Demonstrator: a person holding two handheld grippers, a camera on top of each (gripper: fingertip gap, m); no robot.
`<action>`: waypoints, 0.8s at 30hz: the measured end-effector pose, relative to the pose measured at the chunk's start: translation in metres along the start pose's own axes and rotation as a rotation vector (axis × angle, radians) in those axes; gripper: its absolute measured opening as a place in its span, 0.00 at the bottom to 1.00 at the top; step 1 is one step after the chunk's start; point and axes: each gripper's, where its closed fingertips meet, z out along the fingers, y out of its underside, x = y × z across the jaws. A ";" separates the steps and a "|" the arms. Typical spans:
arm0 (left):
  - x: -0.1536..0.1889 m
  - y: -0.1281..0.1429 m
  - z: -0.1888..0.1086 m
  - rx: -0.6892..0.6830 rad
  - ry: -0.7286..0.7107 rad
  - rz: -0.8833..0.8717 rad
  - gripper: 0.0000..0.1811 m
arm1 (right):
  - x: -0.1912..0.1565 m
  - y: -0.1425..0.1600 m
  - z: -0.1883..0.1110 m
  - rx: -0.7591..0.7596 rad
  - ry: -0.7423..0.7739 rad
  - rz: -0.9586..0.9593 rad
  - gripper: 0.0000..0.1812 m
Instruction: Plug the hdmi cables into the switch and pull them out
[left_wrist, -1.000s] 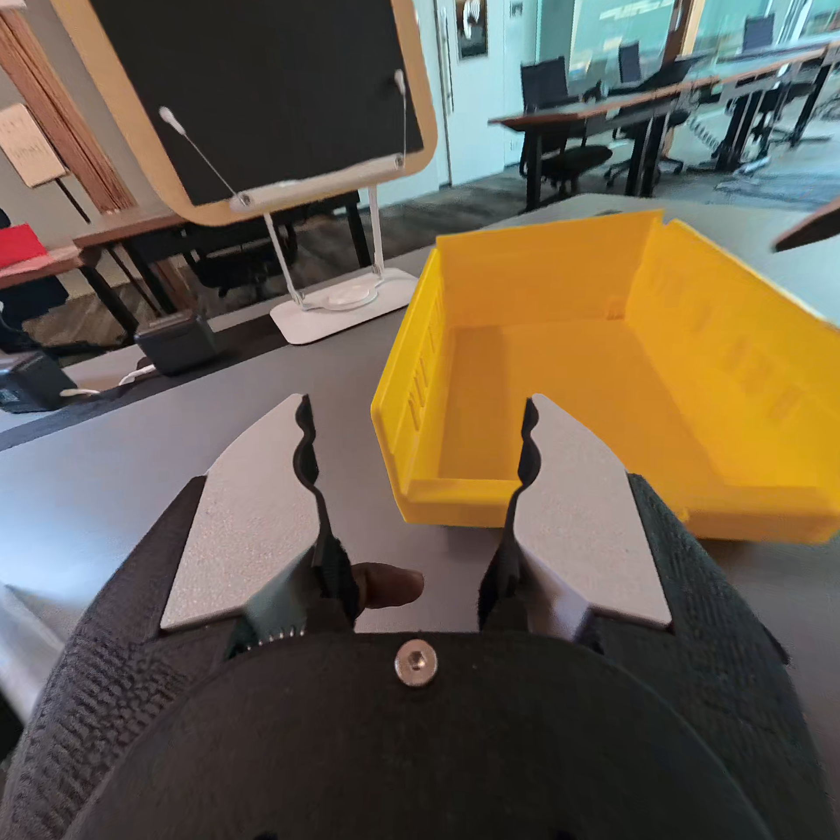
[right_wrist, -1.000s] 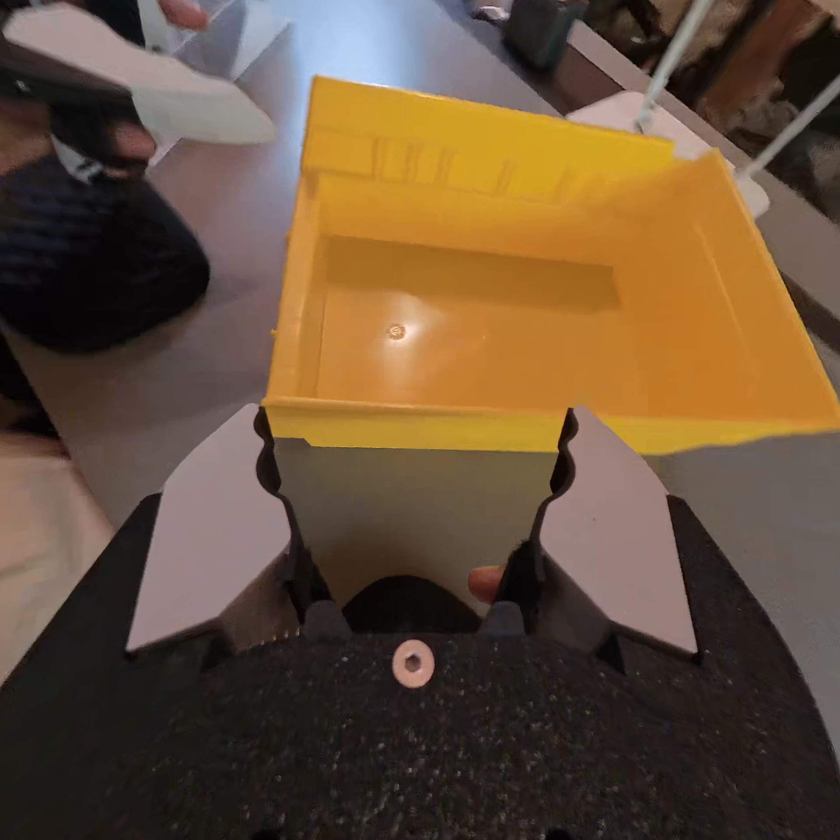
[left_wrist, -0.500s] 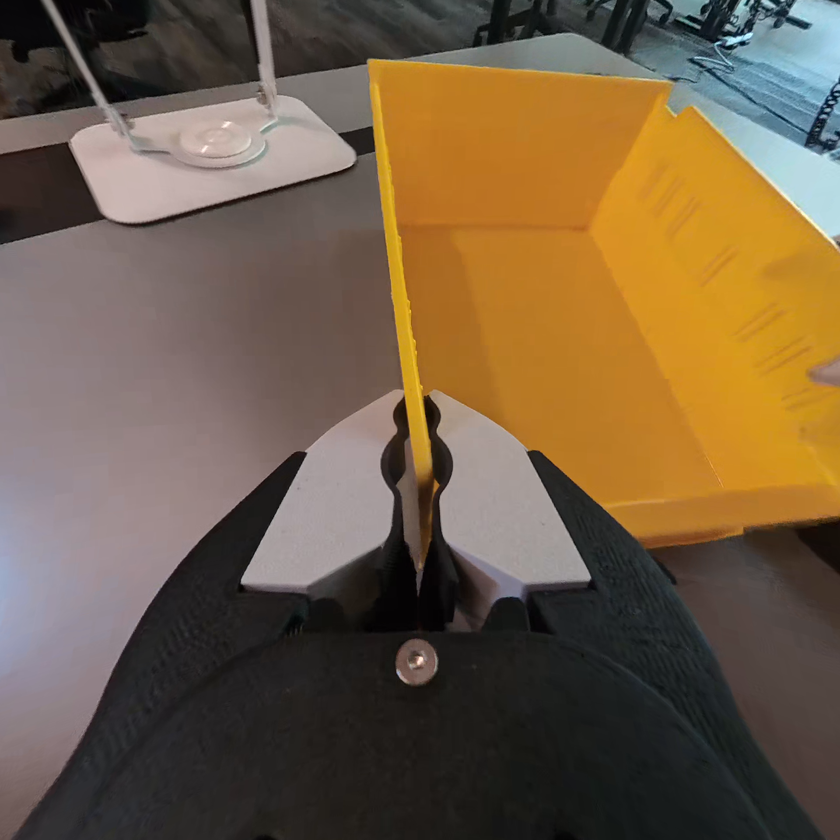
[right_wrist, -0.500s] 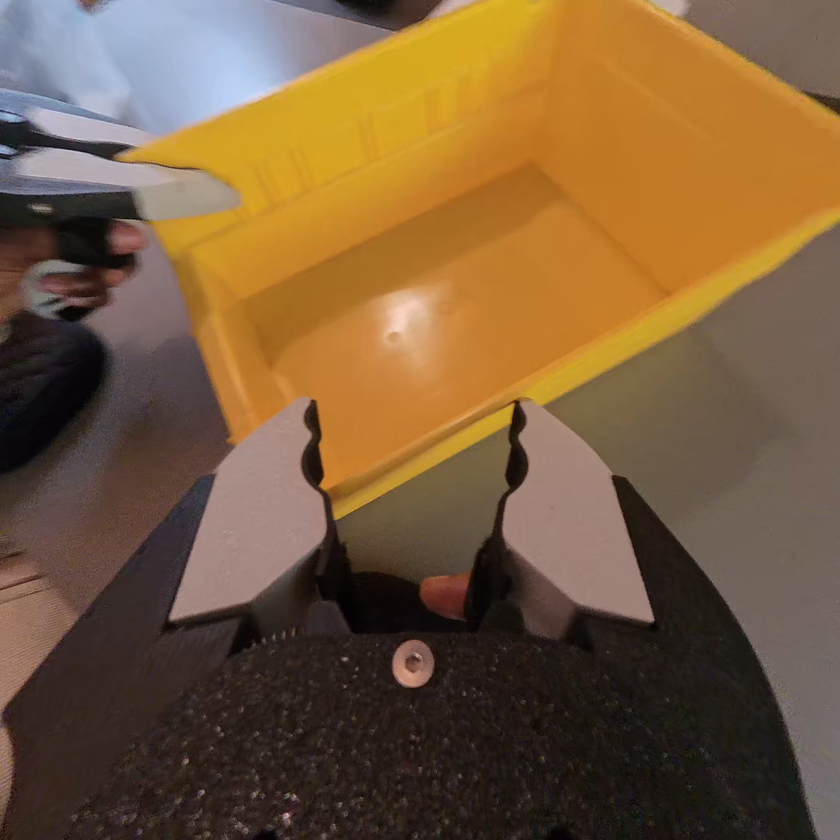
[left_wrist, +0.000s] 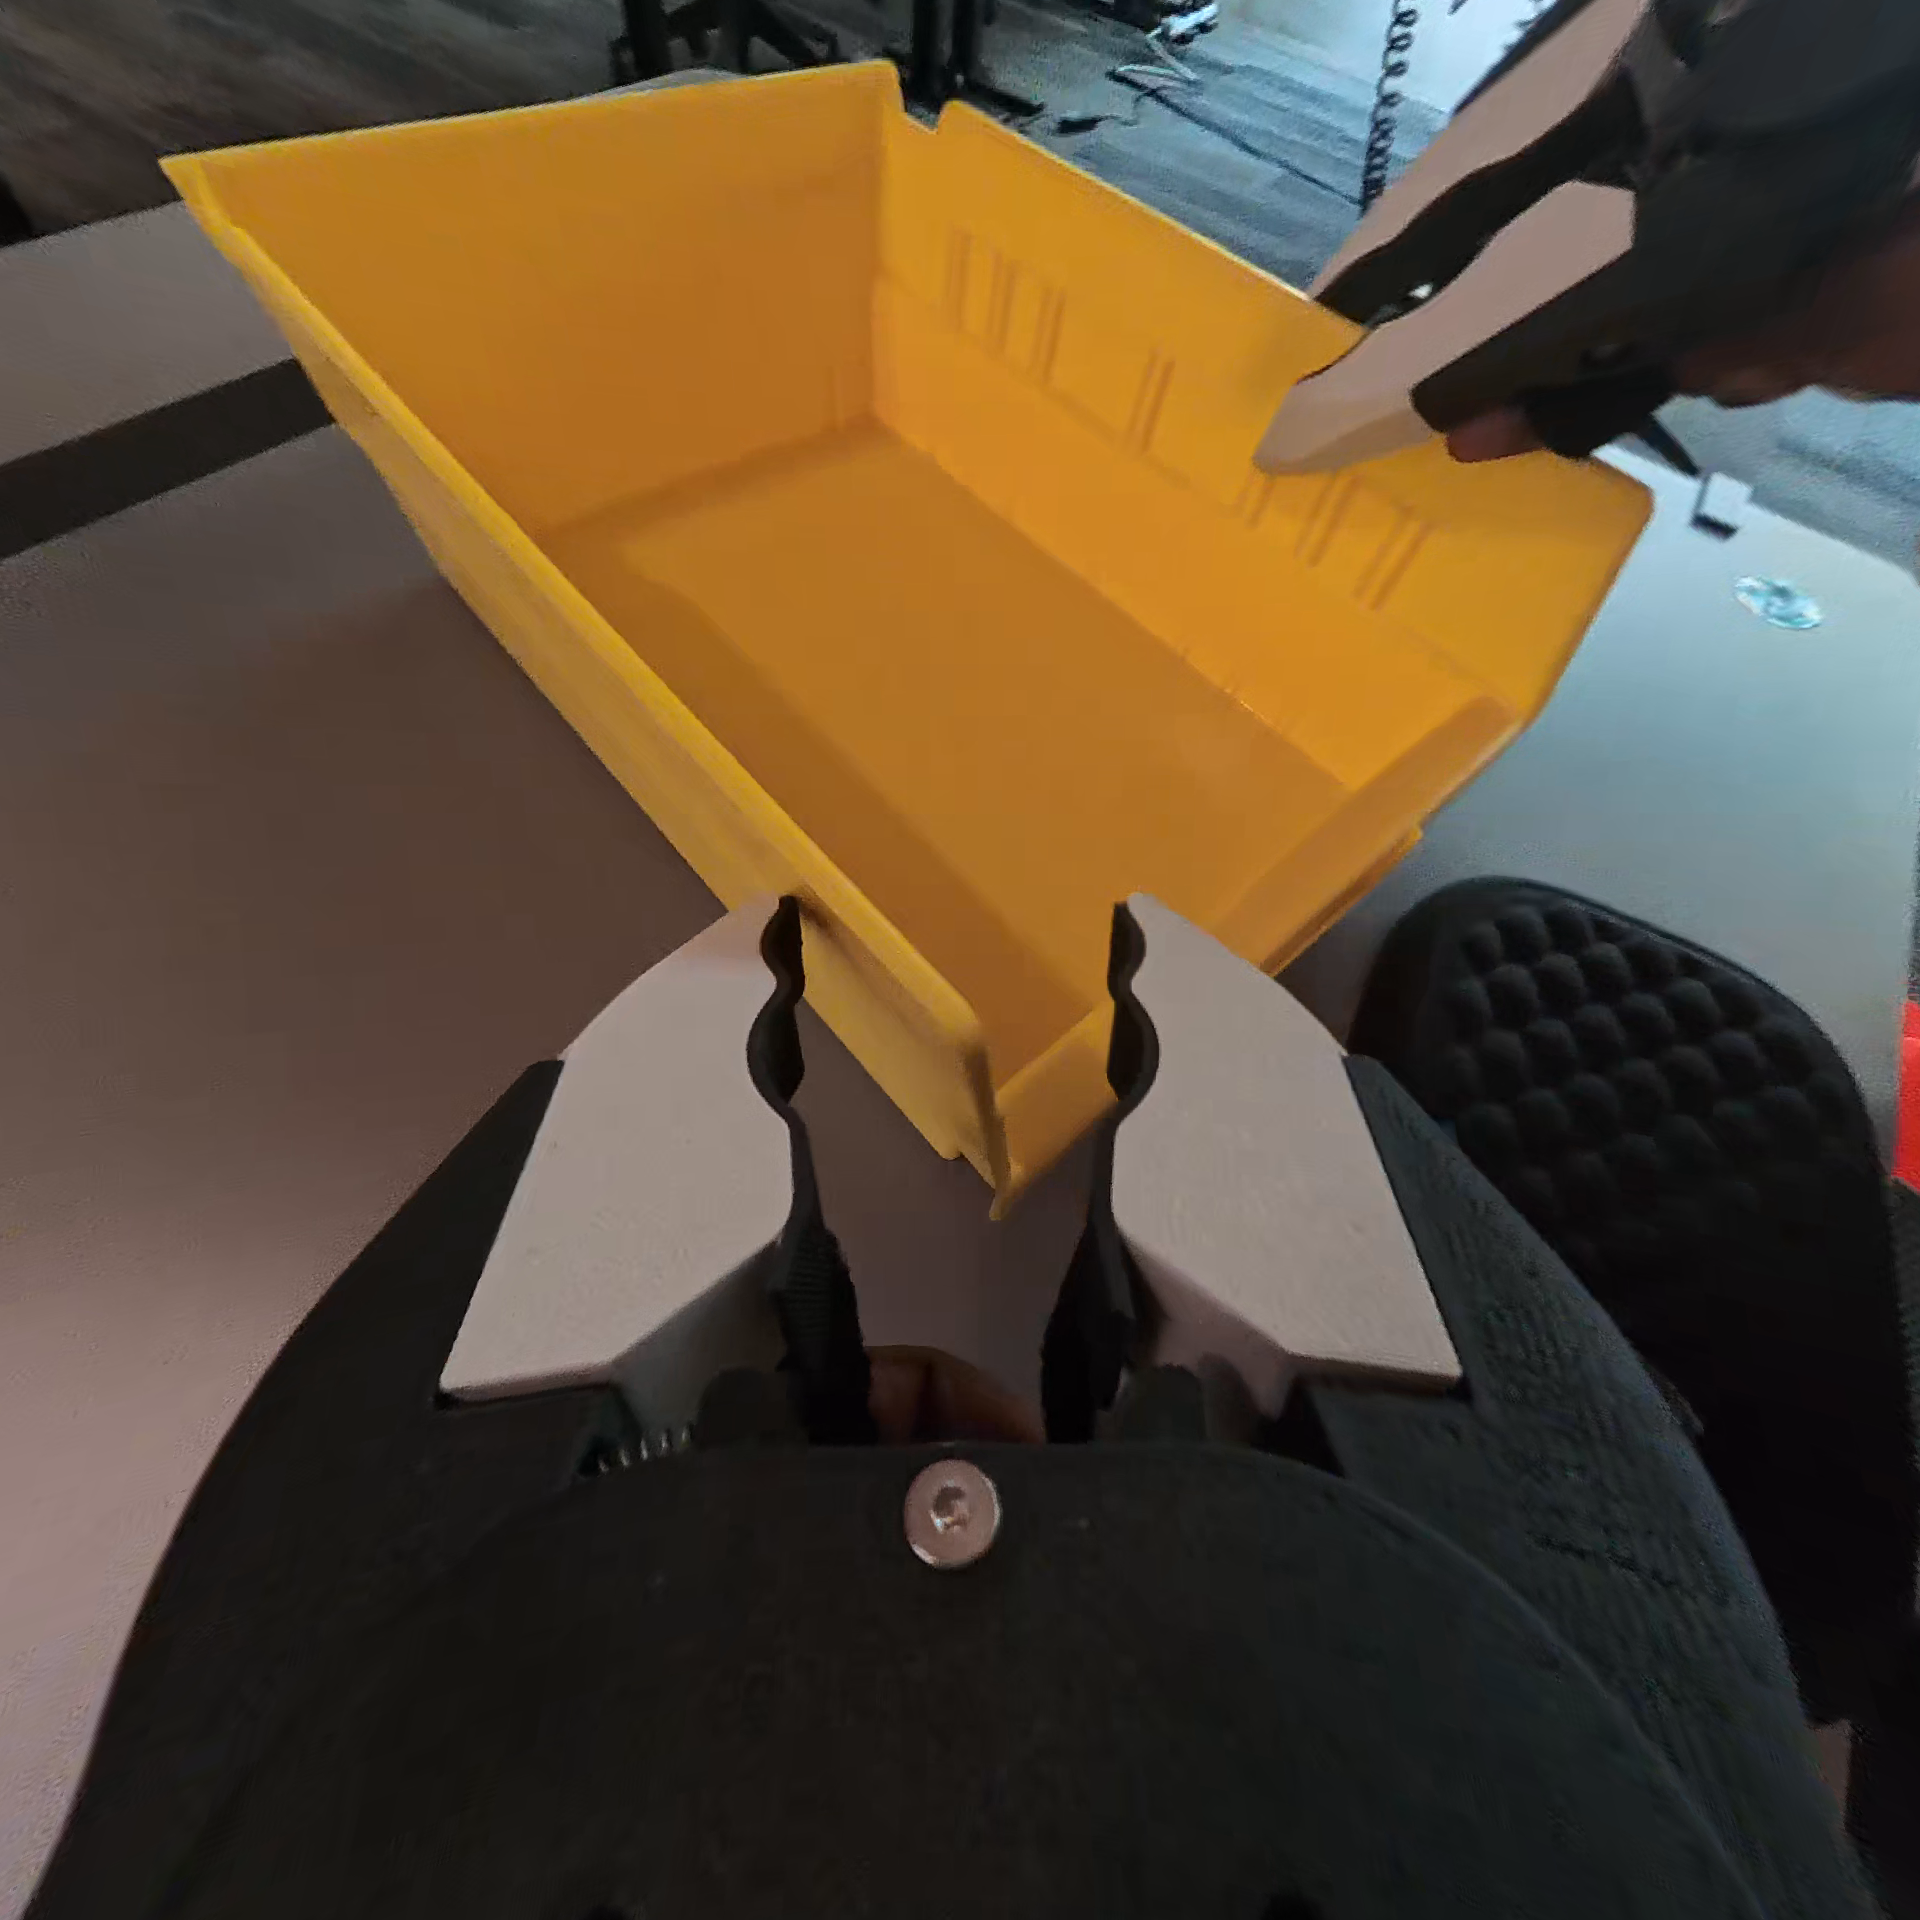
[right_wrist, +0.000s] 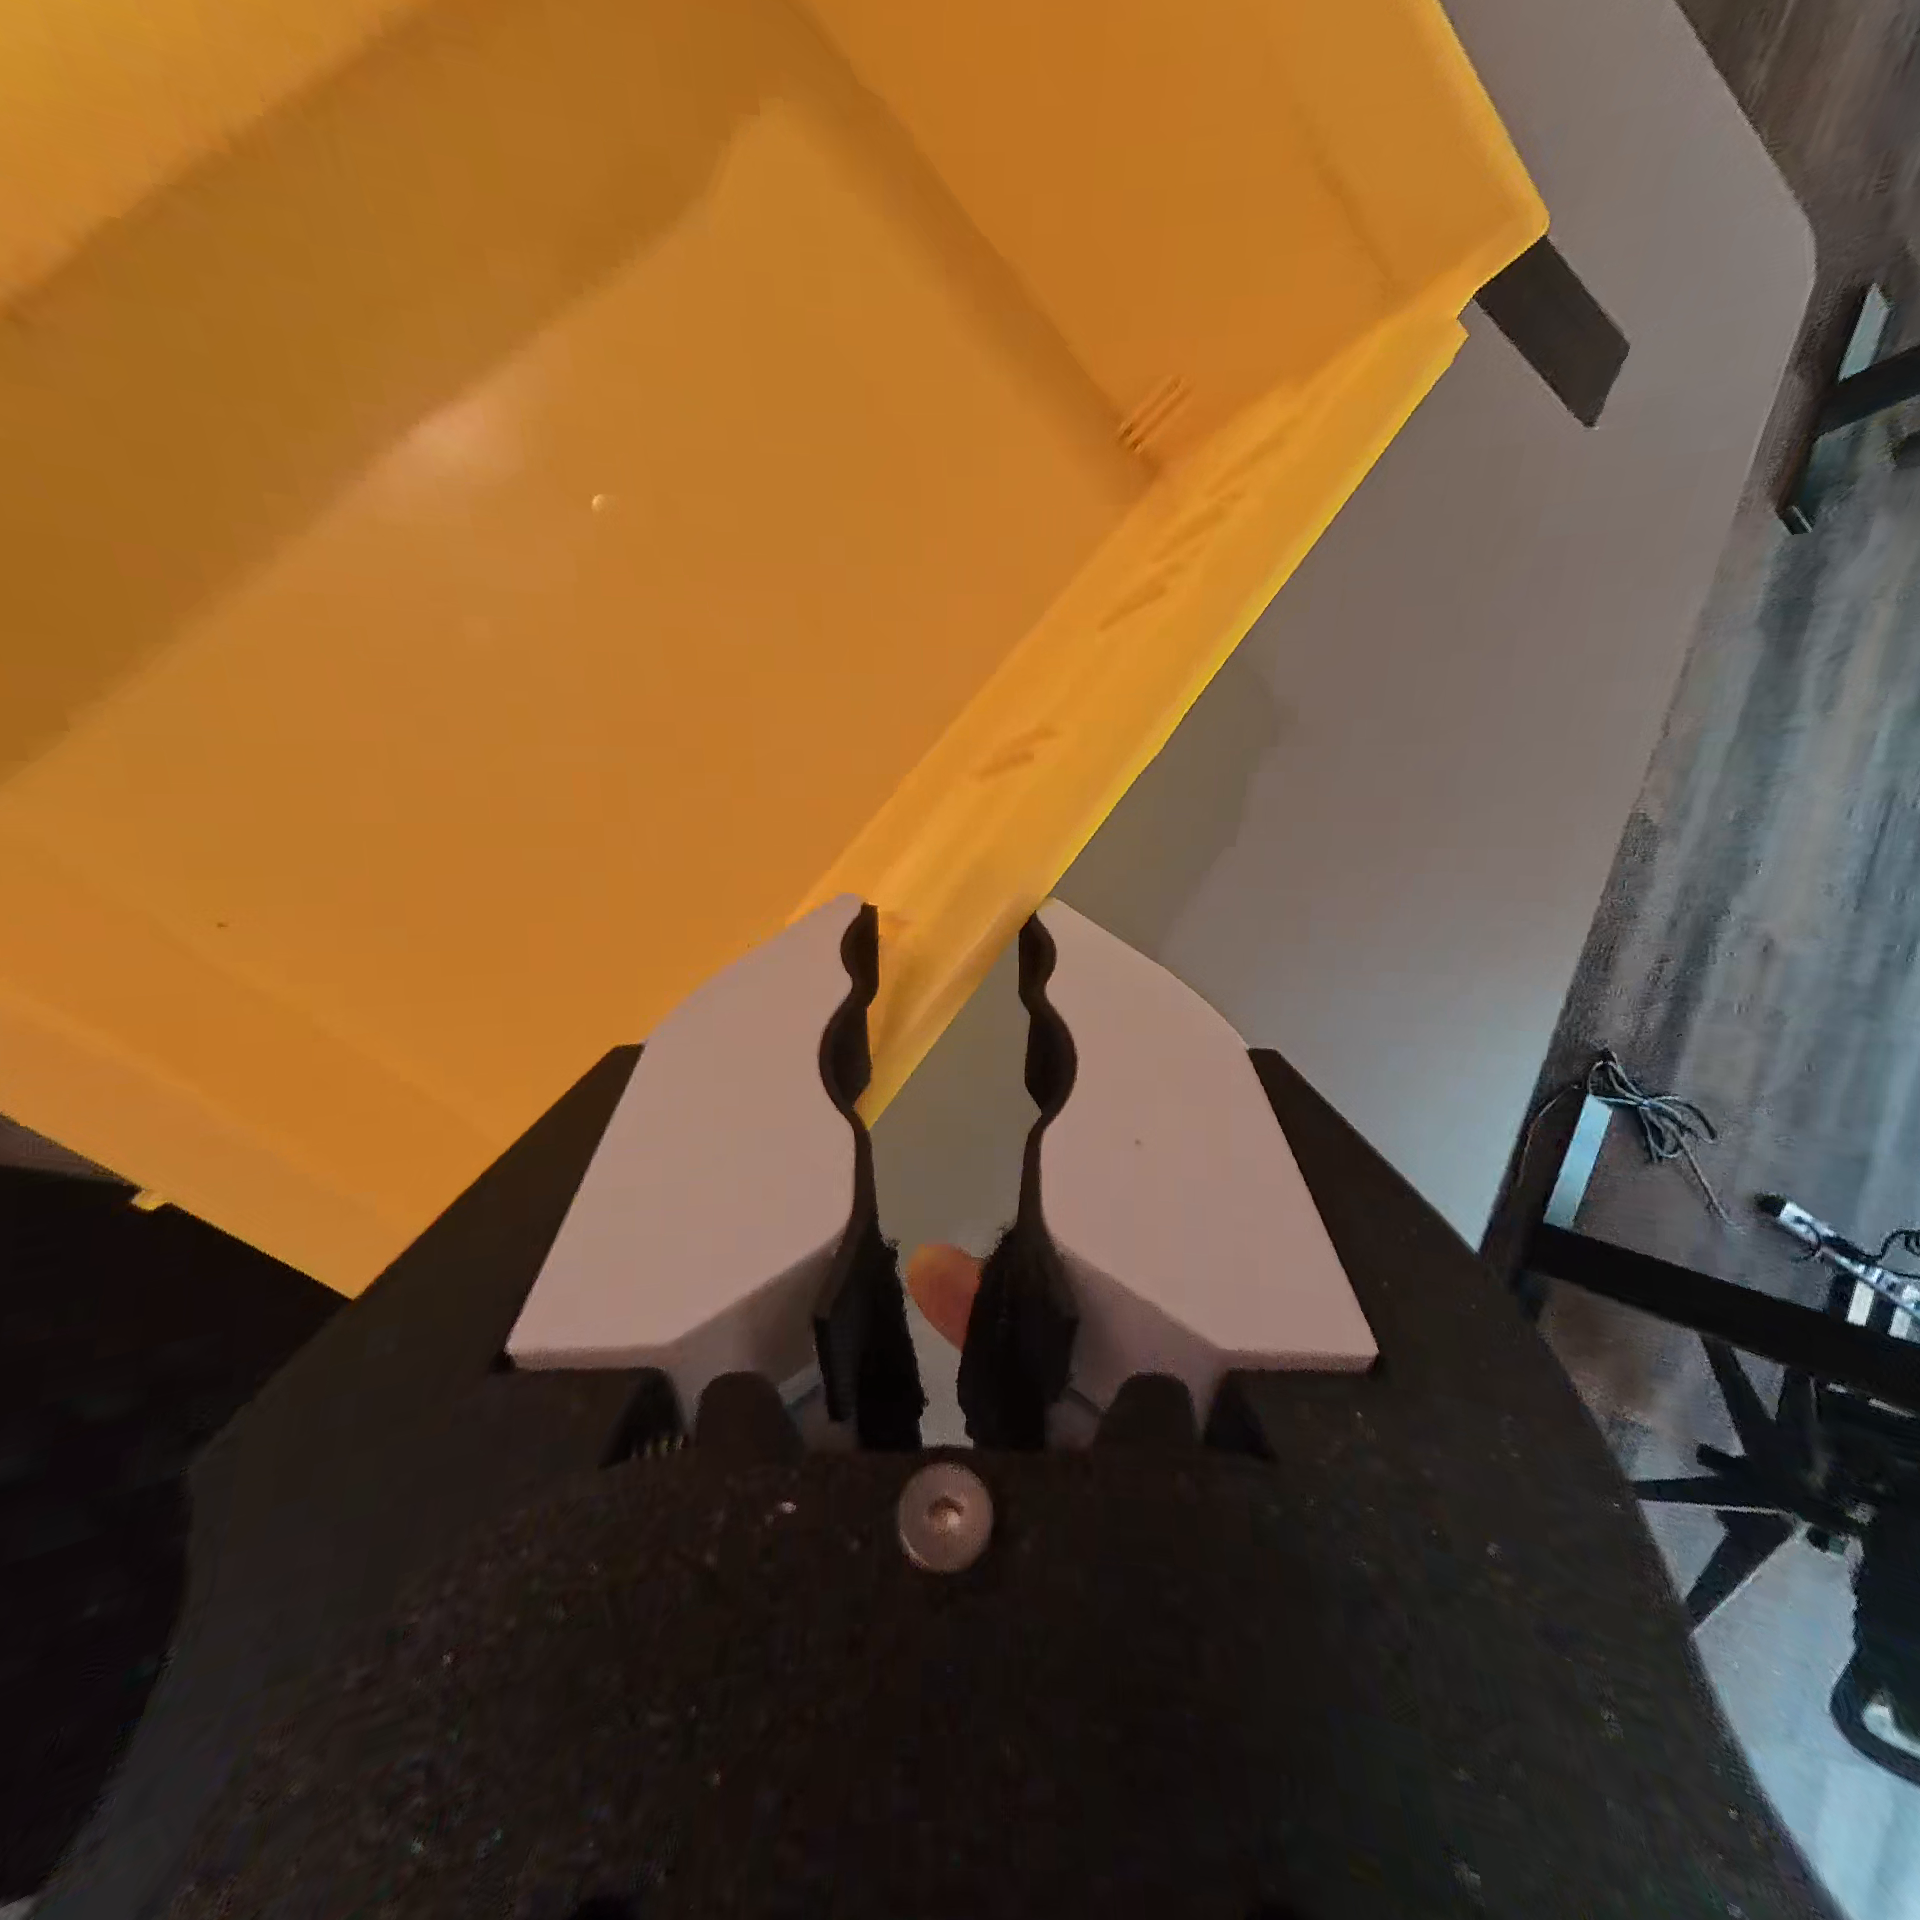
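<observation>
No HDMI cable or switch shows in either view. An empty yellow plastic bin (left_wrist: 623, 343) stands on the grey table. My left gripper (left_wrist: 956, 925) is open, and the bin's near corner sits loosely between its fingers. My right gripper (right_wrist: 948, 920) has closed to a narrow gap on the rim of the bin's (right_wrist: 520, 623) side wall, which fills the space between its fingertips. It also shows in the left wrist view (left_wrist: 1314, 364), straddling the bin's far right wall.
The grey table (left_wrist: 260, 831) lies left of the bin. A black mesh chair (left_wrist: 1621, 1122) sits at the table's near right edge. In the right wrist view the table edge (right_wrist: 1558, 935) runs close on the right, with floor, table legs and loose cables (right_wrist: 1652, 1122) beyond.
My left gripper, shut on the bin's left wall half a second ago, has opened around the near corner. My right gripper has moved onto the side wall and closed on its rim.
</observation>
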 end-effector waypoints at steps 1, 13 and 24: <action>0.007 -0.001 0.004 -0.002 0.012 0.012 0.31 | 0.007 0.004 0.001 0.000 -0.010 -0.012 0.14; -0.007 -0.003 -0.121 0.316 -0.146 0.279 0.31 | 0.079 0.012 -0.058 0.320 0.354 0.044 0.40; -0.211 0.088 -0.357 0.270 -1.104 -0.041 0.50 | -0.130 -0.075 -0.075 0.763 -0.153 0.340 0.68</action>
